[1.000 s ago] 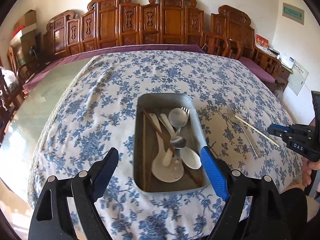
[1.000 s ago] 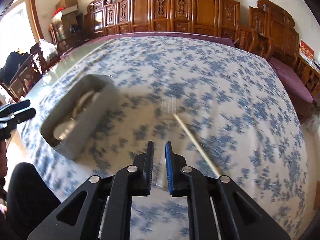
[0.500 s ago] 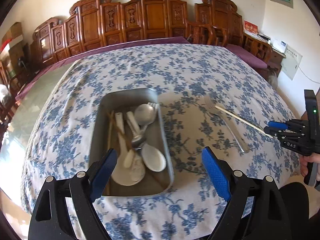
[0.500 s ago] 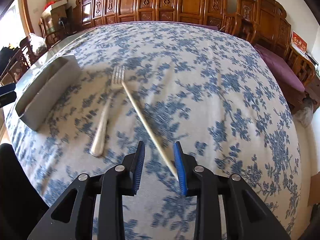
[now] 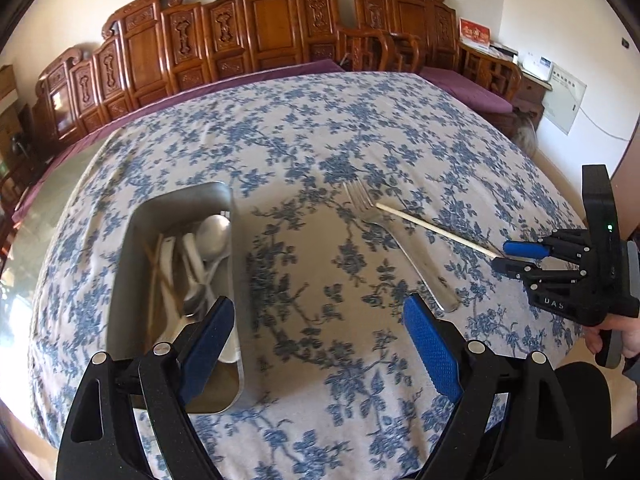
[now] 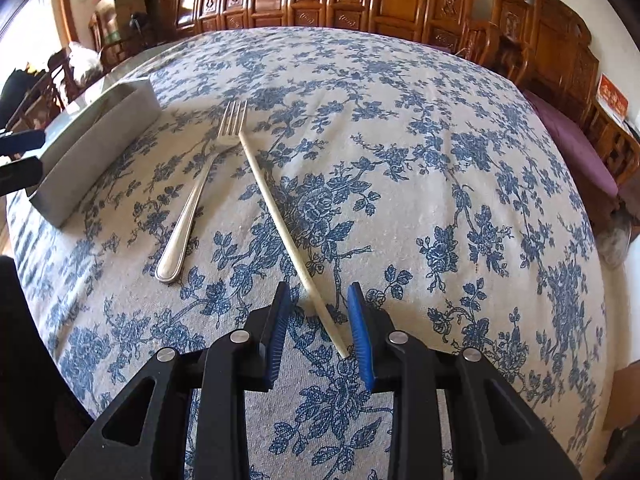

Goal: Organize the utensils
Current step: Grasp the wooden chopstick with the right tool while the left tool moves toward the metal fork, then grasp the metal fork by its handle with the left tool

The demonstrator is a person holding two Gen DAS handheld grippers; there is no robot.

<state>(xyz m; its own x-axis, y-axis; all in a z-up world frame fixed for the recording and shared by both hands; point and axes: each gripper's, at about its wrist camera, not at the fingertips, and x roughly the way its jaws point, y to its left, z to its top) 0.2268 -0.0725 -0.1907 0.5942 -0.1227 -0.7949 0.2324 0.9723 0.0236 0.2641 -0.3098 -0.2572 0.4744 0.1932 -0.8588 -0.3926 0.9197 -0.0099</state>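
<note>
Since a second ago my right hand-held gripper (image 6: 320, 332) dropped over the thin pale wooden chopstick (image 6: 280, 220); jaws closing, tip between them, unpinched. It may roll aside. My left hand-held gripper (image 5: 316, 344) hangs open beside the steel tray (image 5: 132, 240).

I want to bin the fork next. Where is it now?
The fork lies on the floral tablecloth between the metal tray and the chopstick.
</note>
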